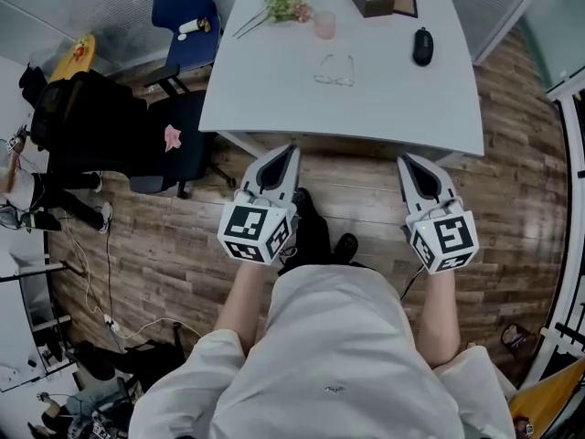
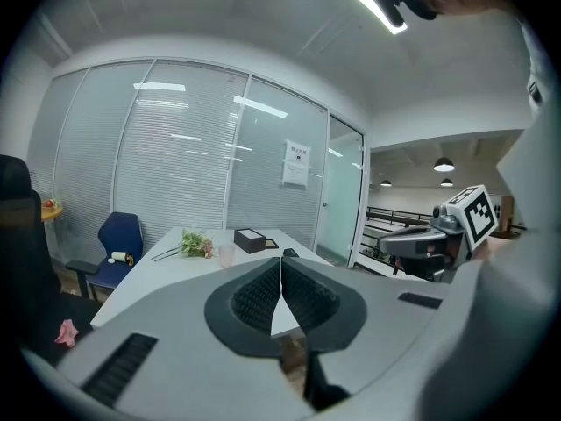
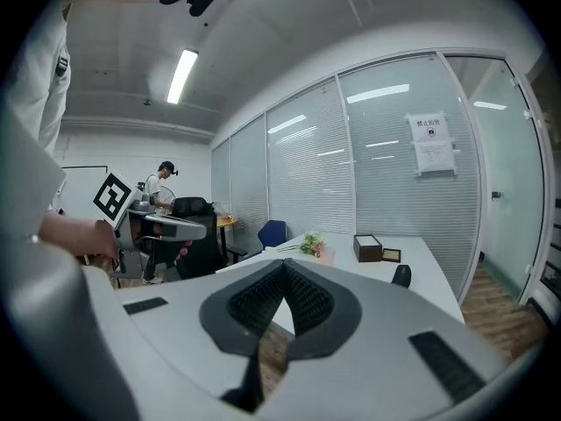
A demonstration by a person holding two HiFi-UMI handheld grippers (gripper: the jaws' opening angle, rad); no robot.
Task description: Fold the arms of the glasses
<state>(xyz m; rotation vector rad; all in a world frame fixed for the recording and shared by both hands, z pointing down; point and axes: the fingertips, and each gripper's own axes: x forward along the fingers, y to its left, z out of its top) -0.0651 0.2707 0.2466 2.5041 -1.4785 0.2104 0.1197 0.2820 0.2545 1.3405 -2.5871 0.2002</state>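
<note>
White table (image 1: 384, 108) | glasses (image 1: 335, 71) on it | left tongs (image 1: 292, 151), right tongs (image 1: 405, 159) closed, empty | wall notice (image 3: 431, 143) unreadable

In the head view the glasses (image 1: 335, 69) on the table (image 1: 384, 108) are pale and too small to tell how their arms lie. The table's far edge is cut off at the top. The person's hands are hidden under the left gripper (image 1: 292, 150) and the right gripper (image 1: 403, 159). The print on the far notice (image 3: 432, 143) is too small to read.
</note>
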